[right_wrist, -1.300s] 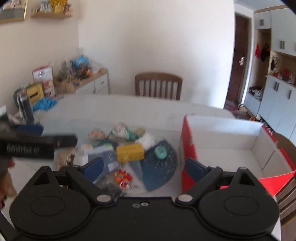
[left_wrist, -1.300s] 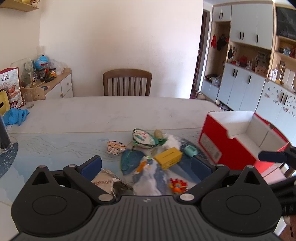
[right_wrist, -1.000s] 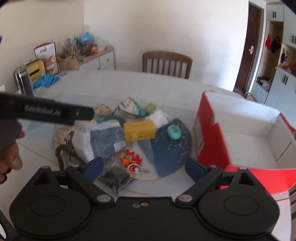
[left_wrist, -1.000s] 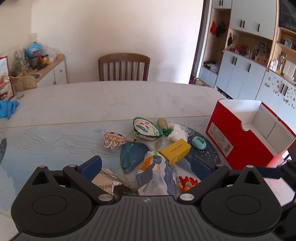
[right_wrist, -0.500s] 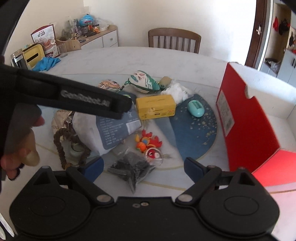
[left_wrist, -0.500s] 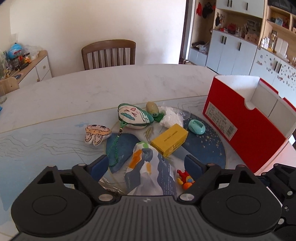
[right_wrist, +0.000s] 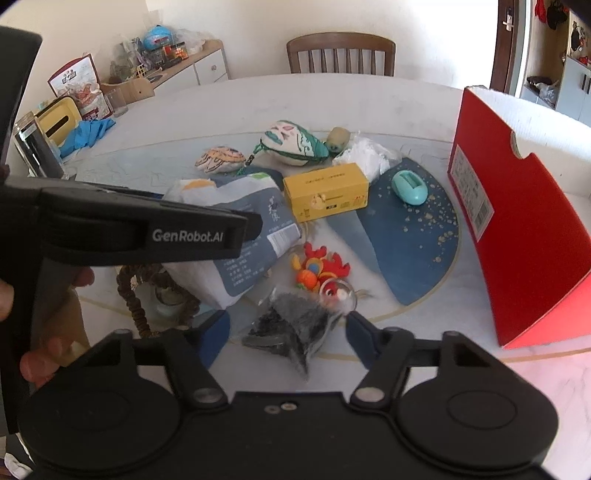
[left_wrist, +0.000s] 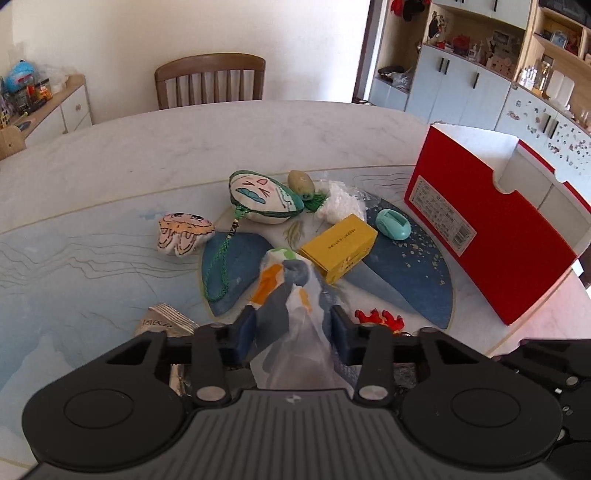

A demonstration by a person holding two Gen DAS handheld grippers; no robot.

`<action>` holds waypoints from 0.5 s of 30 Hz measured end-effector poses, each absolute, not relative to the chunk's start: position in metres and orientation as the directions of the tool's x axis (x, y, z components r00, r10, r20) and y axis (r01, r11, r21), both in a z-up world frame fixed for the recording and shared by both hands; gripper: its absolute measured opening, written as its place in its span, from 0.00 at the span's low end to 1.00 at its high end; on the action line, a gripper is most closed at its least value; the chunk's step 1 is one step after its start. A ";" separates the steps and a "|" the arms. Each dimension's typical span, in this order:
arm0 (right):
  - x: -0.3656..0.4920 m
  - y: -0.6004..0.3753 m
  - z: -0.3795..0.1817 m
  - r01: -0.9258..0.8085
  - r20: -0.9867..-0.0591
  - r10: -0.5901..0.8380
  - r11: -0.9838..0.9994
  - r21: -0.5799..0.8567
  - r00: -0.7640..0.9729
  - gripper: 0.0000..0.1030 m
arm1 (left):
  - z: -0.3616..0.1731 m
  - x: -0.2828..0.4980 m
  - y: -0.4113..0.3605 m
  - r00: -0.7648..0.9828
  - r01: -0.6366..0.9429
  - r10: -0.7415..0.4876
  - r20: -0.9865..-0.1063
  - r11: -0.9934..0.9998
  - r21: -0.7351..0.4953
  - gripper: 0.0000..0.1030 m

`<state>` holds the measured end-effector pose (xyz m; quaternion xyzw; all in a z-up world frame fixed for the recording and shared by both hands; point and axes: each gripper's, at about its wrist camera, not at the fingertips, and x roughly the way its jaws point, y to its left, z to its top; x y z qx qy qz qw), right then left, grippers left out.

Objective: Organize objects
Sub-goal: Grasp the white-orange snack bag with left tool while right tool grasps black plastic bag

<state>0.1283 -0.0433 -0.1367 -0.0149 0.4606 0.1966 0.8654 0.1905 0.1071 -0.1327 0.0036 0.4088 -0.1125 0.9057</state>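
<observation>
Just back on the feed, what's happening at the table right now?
A person is sorting clutter beside an empty red box. The left tongs have just been closing and now pinch the white-and-grey bag. The right tongs have been closing around a dark clear packet, pads not yet touching it. Yellow box and plush toys lie untouched.

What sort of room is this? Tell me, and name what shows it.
Most likely a home dining room: a large marble-look table with a wooden chair drawn up, and cupboards with display shelves full of household items.

white wall (left_wrist: 110,33), wood chair (left_wrist: 210,81) behind marble table (left_wrist: 184,140), cabinets (left_wrist: 461,85) w/ shelves, daylight
</observation>
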 end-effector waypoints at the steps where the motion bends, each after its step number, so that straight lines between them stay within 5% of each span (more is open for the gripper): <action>1: 0.129 -0.044 -0.137 -0.348 -0.806 0.328 0.923 0.163 0.493 0.56 | -0.132 0.190 0.107 0.641 0.210 -0.204 -0.740 0.974 -0.087 0.32; 7: 0.127 -0.047 -0.135 -0.329 -0.809 0.328 0.927 0.177 0.489 0.37 | -0.130 0.189 0.107 0.650 0.225 -0.205 -0.732 0.972 -0.073 0.24; 15: 0.123 -0.056 -0.123 -0.312 -0.798 0.326 0.932 0.182 0.507 0.30 | -0.112 0.183 0.111 0.679 0.240 -0.217 -0.701 0.968 -0.066 0.23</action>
